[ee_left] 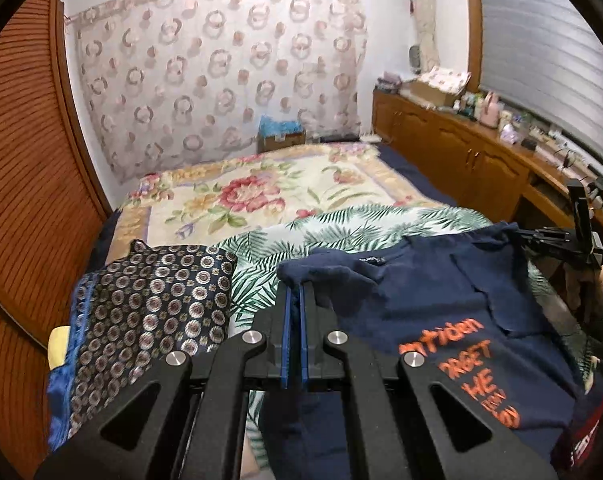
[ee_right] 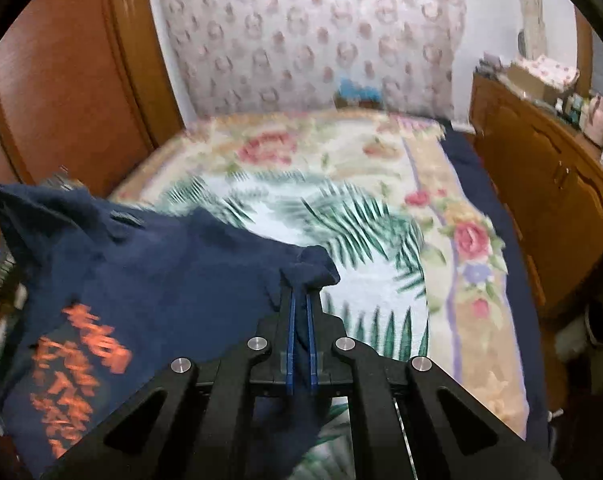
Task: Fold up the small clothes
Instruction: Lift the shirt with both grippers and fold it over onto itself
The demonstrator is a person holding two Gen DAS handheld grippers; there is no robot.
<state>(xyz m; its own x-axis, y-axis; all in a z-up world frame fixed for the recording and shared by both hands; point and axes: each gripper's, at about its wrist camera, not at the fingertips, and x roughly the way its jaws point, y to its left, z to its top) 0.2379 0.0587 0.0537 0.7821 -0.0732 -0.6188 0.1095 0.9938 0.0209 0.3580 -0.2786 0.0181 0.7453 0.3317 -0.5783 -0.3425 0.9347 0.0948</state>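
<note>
- Navy T-shirt (ee_left: 441,292) with orange print lifted over palm-print cloth (ee_left: 333,228) at near end of bed (ee_left: 205,200), stretched between both grippers.
- Left gripper (ee_left: 295,296) clamped tight on one bunched corner; right gripper (ee_right: 300,304) likewise pinched shut on other corner.
- Best done: keep both corners level and taut, lay flat on cloth before folding, avoid dragging patterned garment (ee_left: 149,300) at near left edge.
- Shirt hem, sleeves cut off; right-wrist view blurred; print unreadable.

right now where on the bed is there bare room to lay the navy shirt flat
Free: the palm-leaf sheet ahead of the right hand-held gripper, and the floral blanket beyond it. Crowded: the near left, where the patterned cloth lies beside the navy shirt.
</note>
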